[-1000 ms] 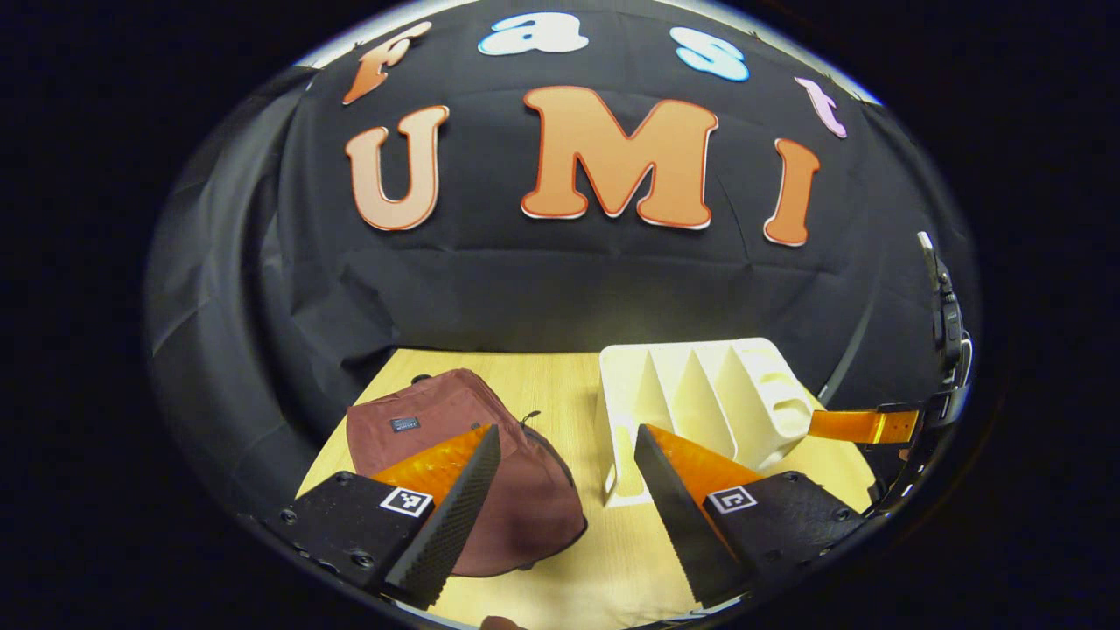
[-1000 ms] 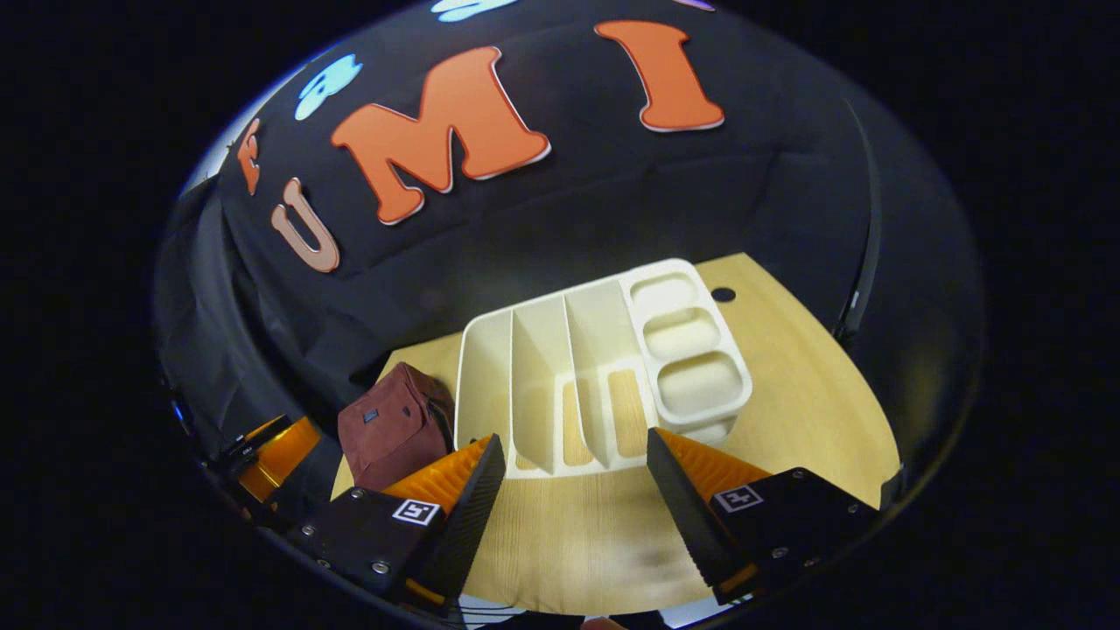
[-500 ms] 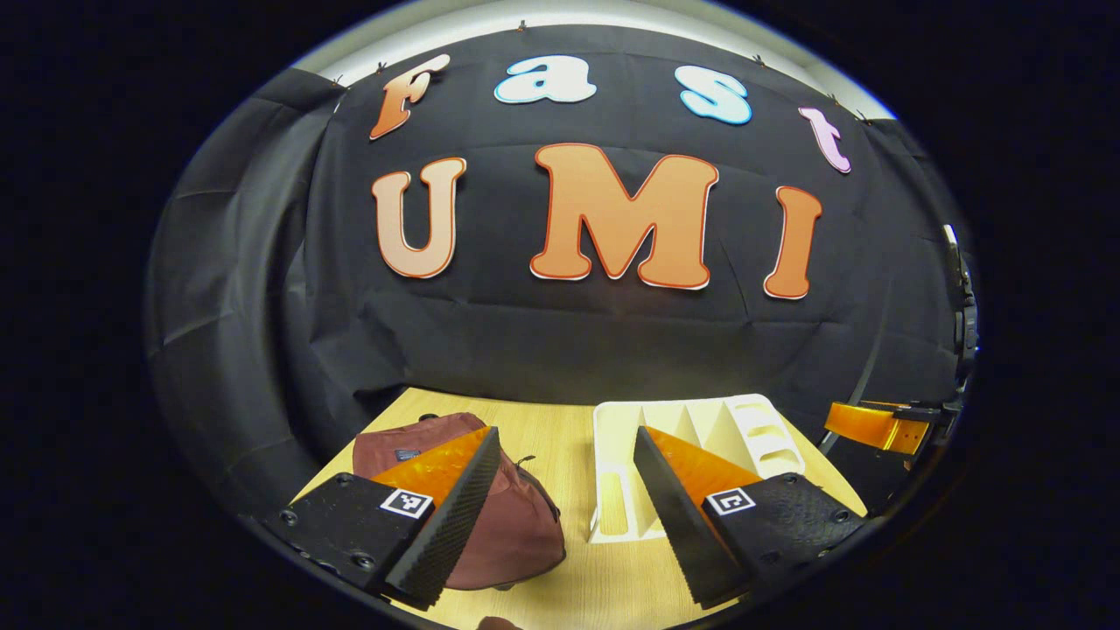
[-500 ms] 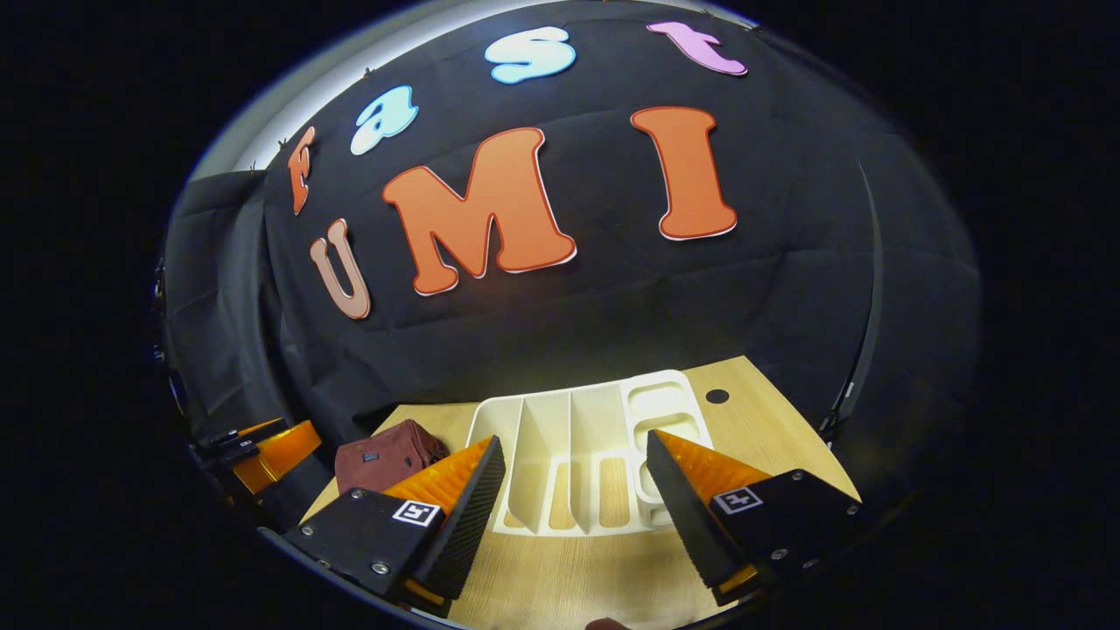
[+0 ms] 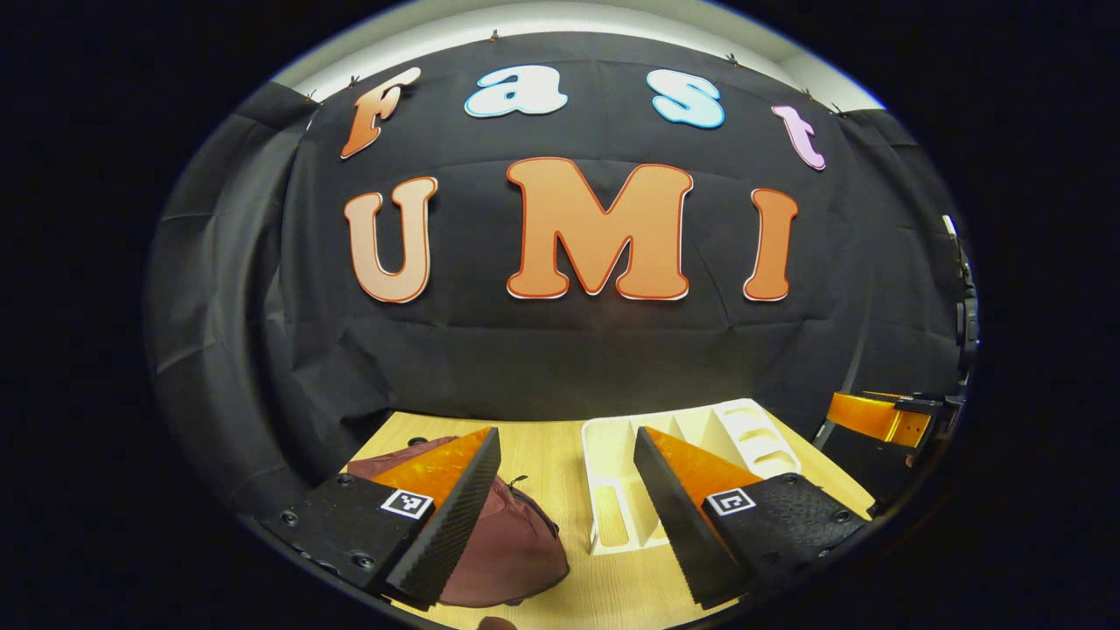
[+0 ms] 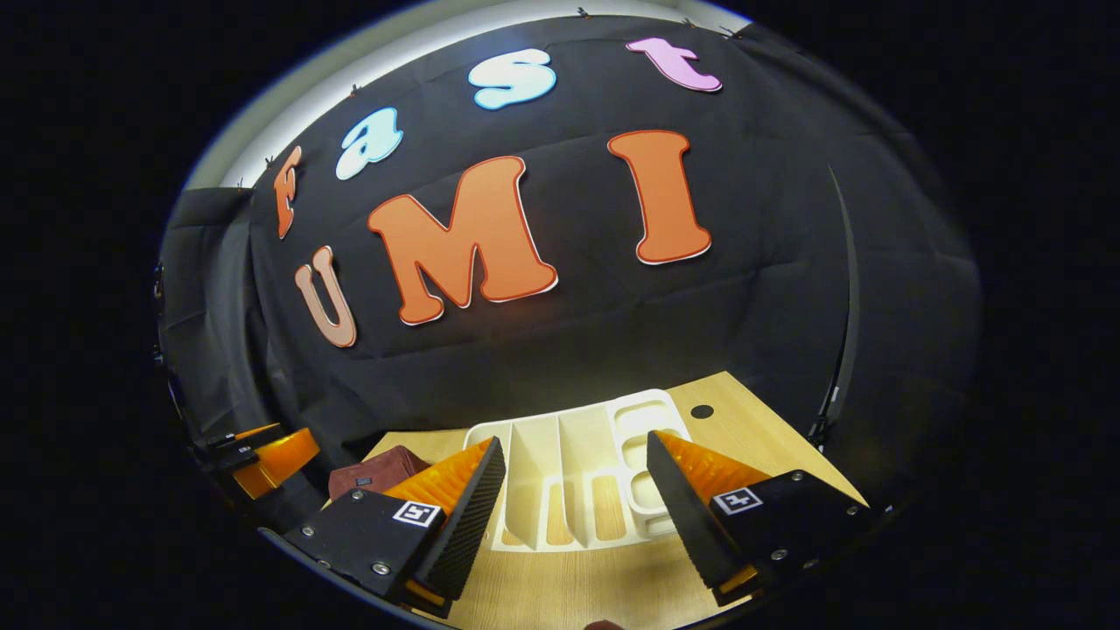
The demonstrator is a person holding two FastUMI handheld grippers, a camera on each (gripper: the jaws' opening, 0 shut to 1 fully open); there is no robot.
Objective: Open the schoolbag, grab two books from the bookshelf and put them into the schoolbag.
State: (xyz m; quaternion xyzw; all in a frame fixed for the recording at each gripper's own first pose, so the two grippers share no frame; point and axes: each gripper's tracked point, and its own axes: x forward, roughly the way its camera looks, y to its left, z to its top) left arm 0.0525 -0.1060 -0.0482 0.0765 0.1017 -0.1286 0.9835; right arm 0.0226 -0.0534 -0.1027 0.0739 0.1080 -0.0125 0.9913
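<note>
Both tools raised since earlier, left tool (image 5: 560, 516) and right tool (image 6: 573, 516) agape above table (image 6: 761, 437).

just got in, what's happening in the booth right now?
Nobody is handling anything. The left tool and the right tool are both open, empty, and held above the wooden table. A maroon schoolbag lies on the table next to a white bookshelf. The shelf's slots that can be seen hold no books. Whether the bag is zipped or open can't be told from here.
</note>
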